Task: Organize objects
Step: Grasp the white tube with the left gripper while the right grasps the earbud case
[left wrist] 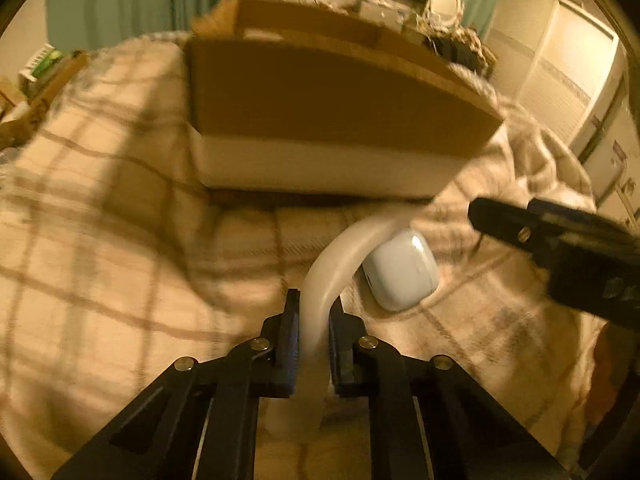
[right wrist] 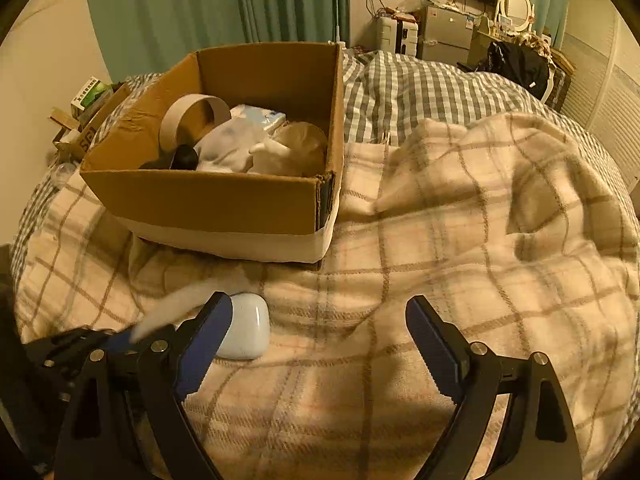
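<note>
My left gripper (left wrist: 314, 300) is shut on a white bendy strip (left wrist: 340, 256) that arches up and right from its jaws, blurred. A white rounded case (left wrist: 402, 270) lies on the plaid blanket just right of the strip. An open cardboard box (right wrist: 208, 204) stands behind them, holding a cardboard ring (right wrist: 188, 116), white cloth (right wrist: 228, 148) and other items. My right gripper (right wrist: 320, 312) hovers open over bare blanket, with the case (right wrist: 248, 332) at its left finger. The strip (right wrist: 176, 304) and left gripper (right wrist: 116, 338) show at lower left of the right wrist view.
The beige plaid blanket (right wrist: 460, 240) is rumpled into a ridge on the right, over a grey checked cover (right wrist: 400, 80). Green curtains, a TV, drawers and a mirror stand beyond the bed. Small boxes (right wrist: 88, 96) sit at the far left edge.
</note>
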### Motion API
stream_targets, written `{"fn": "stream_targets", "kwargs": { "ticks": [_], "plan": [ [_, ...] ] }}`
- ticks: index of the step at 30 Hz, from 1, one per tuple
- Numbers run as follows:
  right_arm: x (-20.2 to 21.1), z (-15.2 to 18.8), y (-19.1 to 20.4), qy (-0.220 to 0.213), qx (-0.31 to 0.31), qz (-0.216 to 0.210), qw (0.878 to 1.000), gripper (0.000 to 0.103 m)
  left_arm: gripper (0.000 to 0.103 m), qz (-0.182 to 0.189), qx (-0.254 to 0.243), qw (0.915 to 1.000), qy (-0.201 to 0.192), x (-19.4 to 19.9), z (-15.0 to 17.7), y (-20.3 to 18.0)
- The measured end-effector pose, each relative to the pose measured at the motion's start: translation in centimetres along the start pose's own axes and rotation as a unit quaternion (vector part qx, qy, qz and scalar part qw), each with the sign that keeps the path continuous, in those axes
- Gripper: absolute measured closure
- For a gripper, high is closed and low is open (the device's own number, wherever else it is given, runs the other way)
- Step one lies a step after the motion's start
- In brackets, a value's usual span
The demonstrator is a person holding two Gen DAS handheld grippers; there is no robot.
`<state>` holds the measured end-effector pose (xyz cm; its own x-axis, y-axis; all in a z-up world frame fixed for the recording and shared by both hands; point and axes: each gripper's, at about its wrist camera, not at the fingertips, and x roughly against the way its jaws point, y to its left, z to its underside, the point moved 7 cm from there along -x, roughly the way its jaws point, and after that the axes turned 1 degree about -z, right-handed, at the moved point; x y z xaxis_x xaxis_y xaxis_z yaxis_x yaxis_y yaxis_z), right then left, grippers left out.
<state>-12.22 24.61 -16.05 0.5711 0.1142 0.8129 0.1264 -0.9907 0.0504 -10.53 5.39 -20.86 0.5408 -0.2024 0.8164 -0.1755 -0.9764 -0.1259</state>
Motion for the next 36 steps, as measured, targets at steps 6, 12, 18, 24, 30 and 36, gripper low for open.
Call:
{"fn": "stream_targets", "kwargs": {
  "ticks": [6, 12, 18, 24, 30, 36],
  "plan": [
    [0.4, -0.2, 1.3, -0.009, 0.013, -0.009, 1.000, 0.015, 0.092, -0.034, 0.015, 0.9988, -0.033, 4.4, -1.4, 1.9],
    [-2.0, 0.8, 4.4, 0.025, 0.036, -0.047, 0.998, 0.015, 0.092, -0.060, 0.023, 0.9971, -0.040, 5.4, -2.6, 4.1],
    [-5.4, 2.3, 5.4, 0.074, 0.047, -0.049, 0.995, 0.032, 0.092, -0.068, 0.020, 0.9969, -0.033, 5.2, -2.3, 4.6],
    [-5.1, 2.9, 5.6, 0.080, 0.047, -0.068, 0.993, 0.053, 0.092, -0.062, 0.012, 0.9975, -0.032, 5.3, -2.2, 3.7],
    [-1.4, 2.4, 5.5, 0.043, 0.055, -0.060, 0.996, 0.054, 0.092, -0.063, -0.002, 0.9971, -0.043, 6.5, -2.3, 2.5],
    [3.6, 1.2, 5.4, 0.008, 0.070, -0.067, 0.995, 0.054, 0.092, -0.059, -0.015, 0.9959, -0.067, 9.1, -3.1, 0.9]
  ]
}}
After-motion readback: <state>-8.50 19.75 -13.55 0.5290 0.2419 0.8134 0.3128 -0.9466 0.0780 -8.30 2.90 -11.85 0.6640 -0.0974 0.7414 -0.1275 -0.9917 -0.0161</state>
